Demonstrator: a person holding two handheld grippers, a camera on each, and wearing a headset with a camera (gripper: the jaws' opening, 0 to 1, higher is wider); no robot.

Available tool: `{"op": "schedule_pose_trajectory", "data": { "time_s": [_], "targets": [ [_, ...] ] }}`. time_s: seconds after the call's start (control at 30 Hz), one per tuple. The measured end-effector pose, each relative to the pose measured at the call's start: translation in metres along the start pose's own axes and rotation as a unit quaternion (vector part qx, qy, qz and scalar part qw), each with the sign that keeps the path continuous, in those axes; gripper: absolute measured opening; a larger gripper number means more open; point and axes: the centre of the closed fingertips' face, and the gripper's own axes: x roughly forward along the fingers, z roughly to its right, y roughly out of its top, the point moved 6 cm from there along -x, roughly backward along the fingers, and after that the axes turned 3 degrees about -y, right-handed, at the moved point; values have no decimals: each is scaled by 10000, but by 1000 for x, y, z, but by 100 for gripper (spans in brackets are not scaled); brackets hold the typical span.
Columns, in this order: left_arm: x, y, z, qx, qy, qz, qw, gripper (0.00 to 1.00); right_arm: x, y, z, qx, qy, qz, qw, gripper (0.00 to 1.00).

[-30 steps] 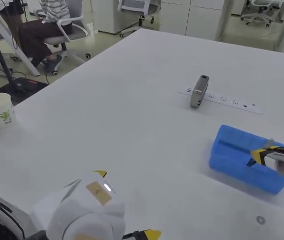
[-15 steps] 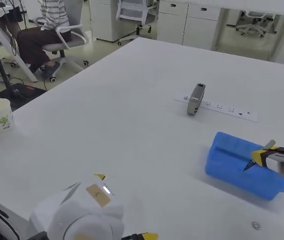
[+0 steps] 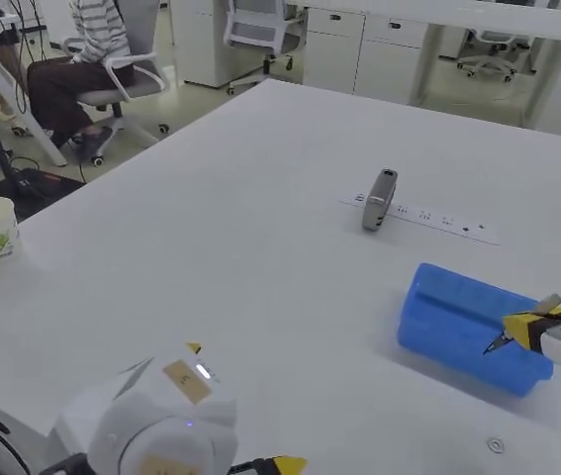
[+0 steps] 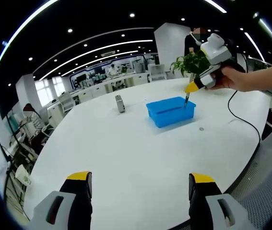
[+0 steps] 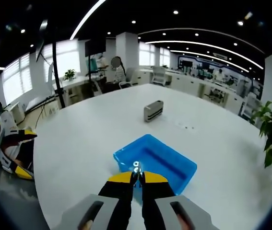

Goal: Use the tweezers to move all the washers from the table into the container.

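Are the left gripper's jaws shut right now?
No, in the left gripper view the left gripper has its two yellow-tipped jaws standing wide apart, with bare white table showing between them.

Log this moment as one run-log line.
right gripper: shut on tweezers, held washer at tip over blue container | left gripper: open | table: one loose washer

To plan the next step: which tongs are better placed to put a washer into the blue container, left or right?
Right. The right tongs are shut on the tweezers, tip over the blue container. The left tongs are open, empty and far from it.
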Motion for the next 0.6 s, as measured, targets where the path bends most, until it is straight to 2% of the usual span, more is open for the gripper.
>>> {"op": "schedule_pose_trajectory", "data": {
  "time_s": [0.6],
  "targets": [
    [1, 0, 2, 6, -36, -49, 10000, 84, -10, -51, -9, 391, 24, -475, 9981, 2]
  ]
}}
